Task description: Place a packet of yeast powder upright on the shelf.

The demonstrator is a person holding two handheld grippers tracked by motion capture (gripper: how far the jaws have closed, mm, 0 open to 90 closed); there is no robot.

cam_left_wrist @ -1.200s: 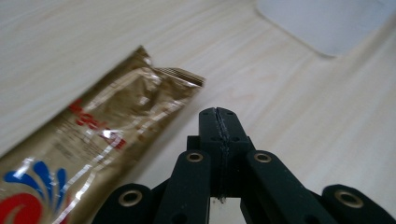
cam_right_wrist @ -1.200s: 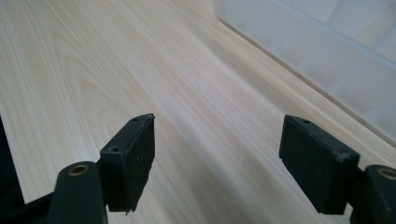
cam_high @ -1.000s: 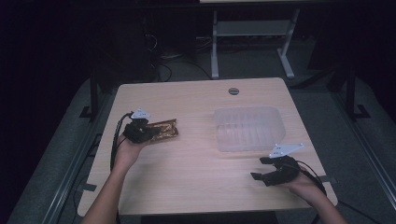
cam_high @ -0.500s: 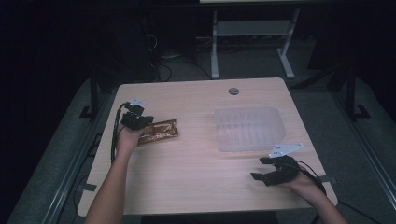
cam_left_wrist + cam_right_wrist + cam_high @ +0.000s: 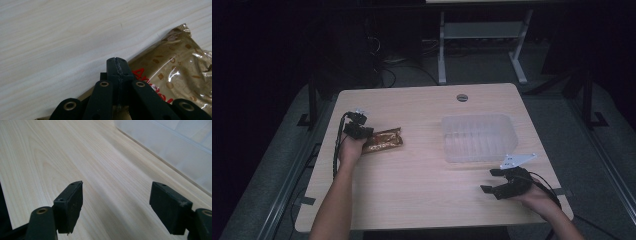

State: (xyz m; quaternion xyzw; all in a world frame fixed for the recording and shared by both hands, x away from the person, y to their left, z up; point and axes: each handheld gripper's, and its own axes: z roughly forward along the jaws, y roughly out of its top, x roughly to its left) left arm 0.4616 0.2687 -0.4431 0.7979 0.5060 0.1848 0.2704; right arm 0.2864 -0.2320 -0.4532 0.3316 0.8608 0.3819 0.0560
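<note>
**Foil snack packet: handling assessment**

The snack packet lies flat near the bench's left edge. Judged light, crinkly, slippery and easily crushed; a sealed end seam offers the safest hold. Finish: glossy gold-brown foil, red lettering. The left tool is closed tight at the packet's edge; whether it pinches the foil cannot be told. The right tool stands wide, holding nothing.
</note>
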